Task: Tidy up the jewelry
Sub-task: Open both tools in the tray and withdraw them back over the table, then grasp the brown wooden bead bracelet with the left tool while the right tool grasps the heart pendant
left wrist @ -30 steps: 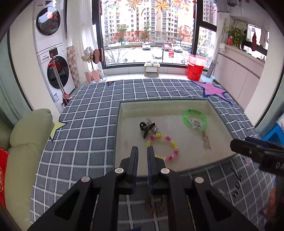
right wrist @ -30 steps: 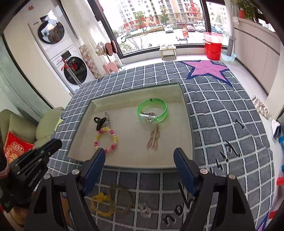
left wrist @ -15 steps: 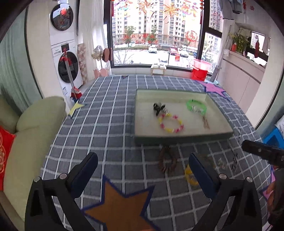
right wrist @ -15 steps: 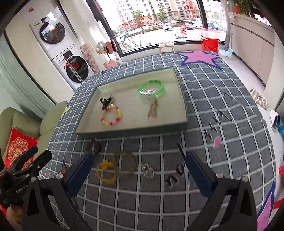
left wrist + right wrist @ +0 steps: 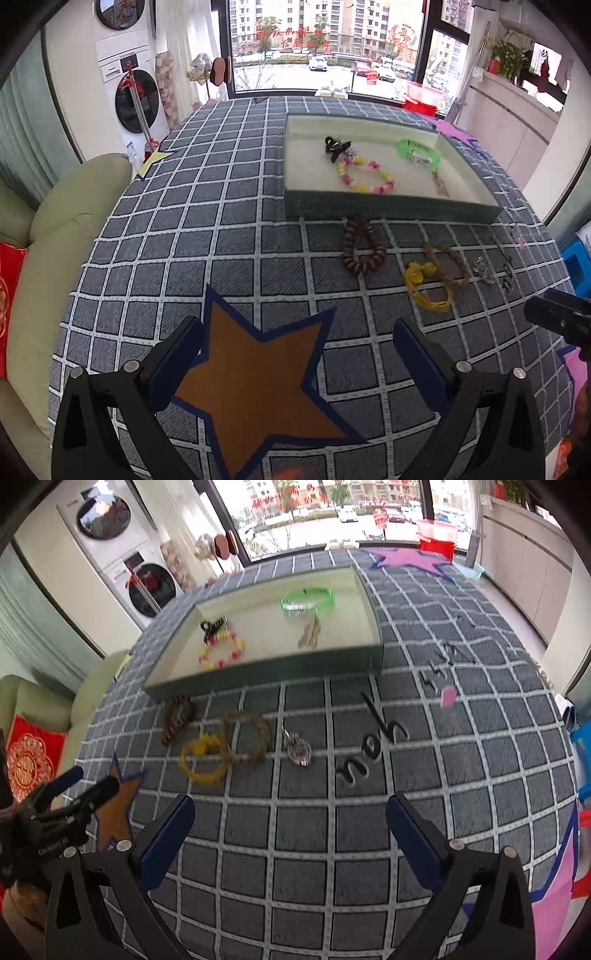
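A shallow tray (image 5: 391, 209) (image 5: 258, 668) on the checked cloth holds a pink-and-yellow bead bracelet (image 5: 365, 175) (image 5: 221, 650), a black clip (image 5: 334, 146), a green bangle (image 5: 419, 152) (image 5: 309, 600) and a tan tassel (image 5: 310, 635). In front of the tray lie a dark brown bead bracelet (image 5: 362, 245) (image 5: 177, 718), a yellow cord bracelet (image 5: 424, 286) (image 5: 203, 758), a brown braided bracelet (image 5: 448, 264) (image 5: 245, 738) and a silver charm (image 5: 485, 271) (image 5: 297, 747). My left gripper (image 5: 297, 343) stands open and empty over an orange star. My right gripper (image 5: 290, 821) is open and empty, short of the loose pieces.
Black letter shapes (image 5: 369, 749) and a pink tag (image 5: 448, 696) lie on the cloth at the right. A beige sofa (image 5: 62, 236) with a red cushion (image 5: 7, 295) borders the left edge. Stacked washing machines (image 5: 129, 77) and a window stand beyond.
Both grippers pulled back from the tray toward the near edge of the table. The left jaws went from nearly shut to wide open; the right jaws widened. The loose bracelets came into view.
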{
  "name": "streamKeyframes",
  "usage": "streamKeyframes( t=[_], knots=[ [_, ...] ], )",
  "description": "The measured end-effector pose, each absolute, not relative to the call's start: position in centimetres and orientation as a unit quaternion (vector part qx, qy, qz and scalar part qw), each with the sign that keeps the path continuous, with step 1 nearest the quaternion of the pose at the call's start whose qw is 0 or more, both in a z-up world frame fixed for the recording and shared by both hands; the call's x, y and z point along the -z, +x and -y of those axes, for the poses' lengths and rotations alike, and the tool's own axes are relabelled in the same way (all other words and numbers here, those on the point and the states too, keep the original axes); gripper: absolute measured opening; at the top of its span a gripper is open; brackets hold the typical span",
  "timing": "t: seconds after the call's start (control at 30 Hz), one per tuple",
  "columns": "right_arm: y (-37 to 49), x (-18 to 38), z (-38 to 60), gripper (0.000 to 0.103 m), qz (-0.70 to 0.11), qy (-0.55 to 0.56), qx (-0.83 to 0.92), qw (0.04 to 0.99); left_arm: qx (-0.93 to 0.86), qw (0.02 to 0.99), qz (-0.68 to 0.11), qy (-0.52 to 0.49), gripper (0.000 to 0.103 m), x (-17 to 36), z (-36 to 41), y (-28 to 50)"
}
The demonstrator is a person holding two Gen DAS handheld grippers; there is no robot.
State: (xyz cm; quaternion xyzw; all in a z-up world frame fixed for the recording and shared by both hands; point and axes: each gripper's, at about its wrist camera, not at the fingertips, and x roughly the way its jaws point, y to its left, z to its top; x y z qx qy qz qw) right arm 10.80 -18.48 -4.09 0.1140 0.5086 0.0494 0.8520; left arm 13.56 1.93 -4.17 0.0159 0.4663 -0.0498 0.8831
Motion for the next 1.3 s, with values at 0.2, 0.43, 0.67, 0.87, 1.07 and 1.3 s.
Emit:
streamKeyframes(
  t=[0.2,0.43,0.67,0.87,1.07,1.3],
  knots=[
    [10.9,5.0,18.8,0.103,-0.521,0.115,-0.038,0.845,0.038,0.875,-0.482,0.017,0.103,5.2,-2.6,13.9],
    [11.2,5.7,18.3,0.103,-0.532,0.091,-0.032,0.841,0.052,0.868,-0.493,0.01,0.103,6.1,-2.8,14.7],
    [12.1,6.0,17.9,0.103,-0.538,0.07,-0.035,0.839,0.068,0.863,-0.501,0.0,0.103,6.4,-2.5,16.8],
    [12.9,6.2,17.7,0.101,-0.538,0.059,-0.035,0.84,0.089,0.862,-0.5,0.005,0.103,6.6,-1.5,18.5],
    [13.9,7.0,17.1,0.087,-0.543,0.042,-0.043,0.837,0.102,0.86,-0.5,0.013,0.103,7.0,-0.3,20.0],
    [15.1,7.2,15.9,0.079,-0.536,-0.01,-0.047,0.843,0.113,0.86,-0.498,0.02,0.103,7.1,0.9,21.2]
  ],
)
